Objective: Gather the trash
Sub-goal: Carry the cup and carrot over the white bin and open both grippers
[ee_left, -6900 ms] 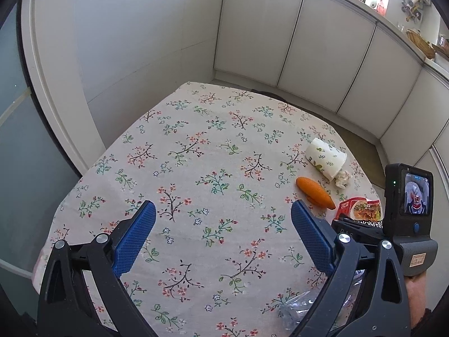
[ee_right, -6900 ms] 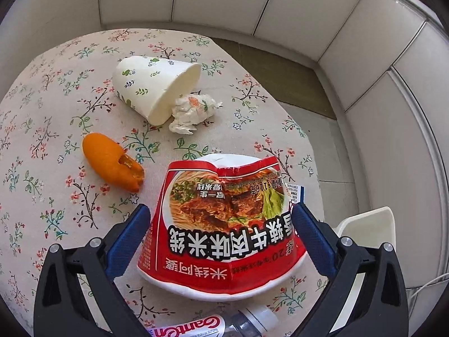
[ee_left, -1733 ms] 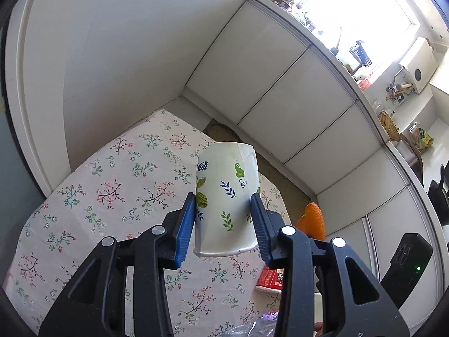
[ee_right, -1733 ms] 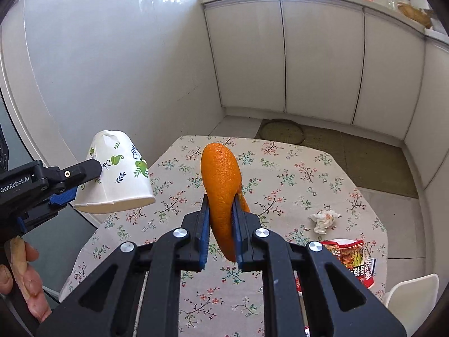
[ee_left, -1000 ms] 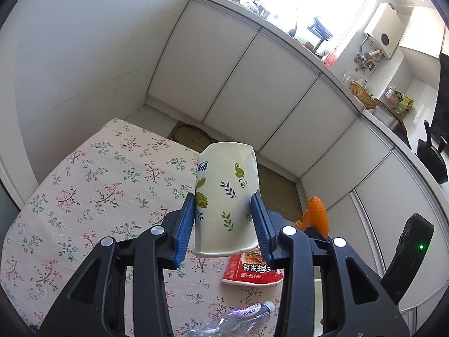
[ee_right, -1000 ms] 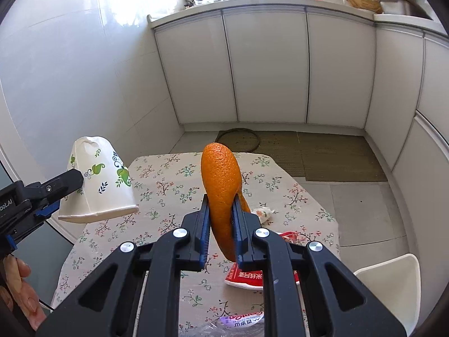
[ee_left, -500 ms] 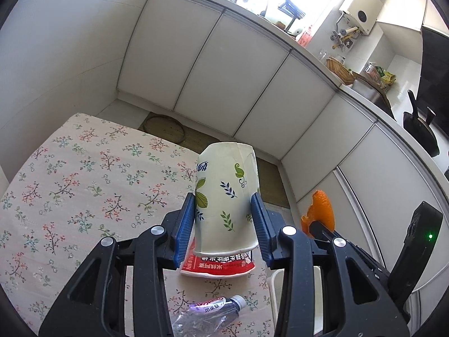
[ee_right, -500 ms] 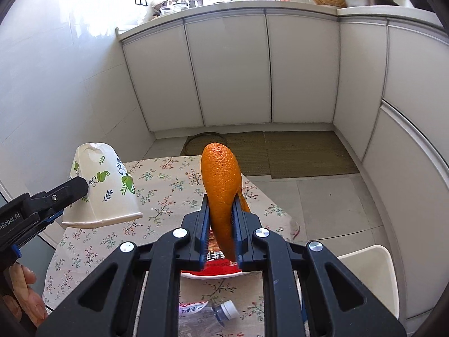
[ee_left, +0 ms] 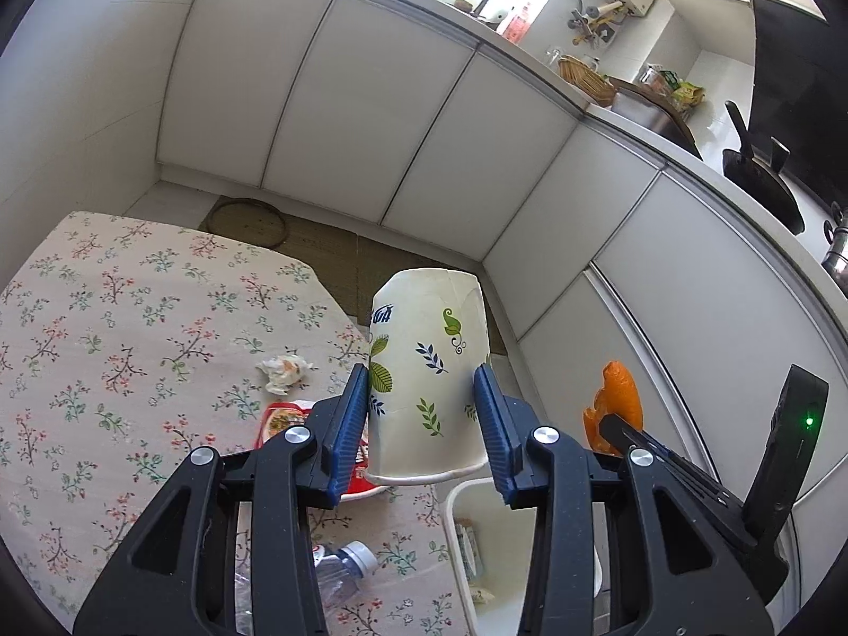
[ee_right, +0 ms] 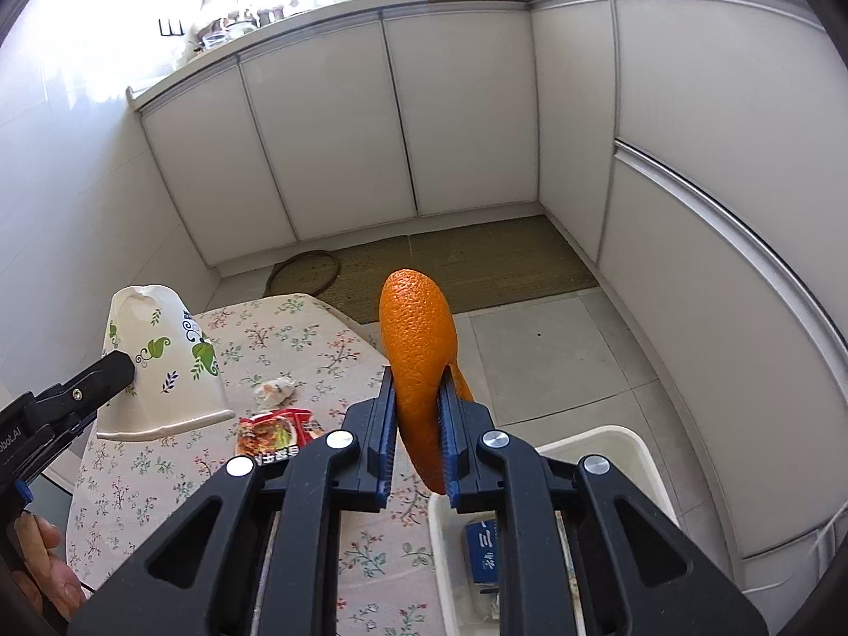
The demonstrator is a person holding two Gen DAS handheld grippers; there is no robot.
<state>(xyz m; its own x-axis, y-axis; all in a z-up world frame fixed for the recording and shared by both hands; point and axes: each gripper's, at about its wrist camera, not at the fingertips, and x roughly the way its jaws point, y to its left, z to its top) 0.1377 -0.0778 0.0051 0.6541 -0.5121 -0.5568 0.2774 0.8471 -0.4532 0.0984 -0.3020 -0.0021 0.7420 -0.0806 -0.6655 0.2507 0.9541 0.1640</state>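
Observation:
My left gripper is shut on a white paper cup with leaf prints, held upside down in the air above the table's right edge; the cup also shows in the right wrist view. My right gripper is shut on a piece of orange peel, held above a white trash bin. The peel also shows in the left wrist view. The bin stands on the floor beside the table, with some trash inside.
On the floral tablecloth lie a crumpled tissue, a red noodle packet and a crushed plastic bottle. White kitchen cabinets line the far walls. A woven mat lies on the floor.
Both grippers have swung right, from over the table towards its right edge. The white bin has come into view below them. Both still hold their items.

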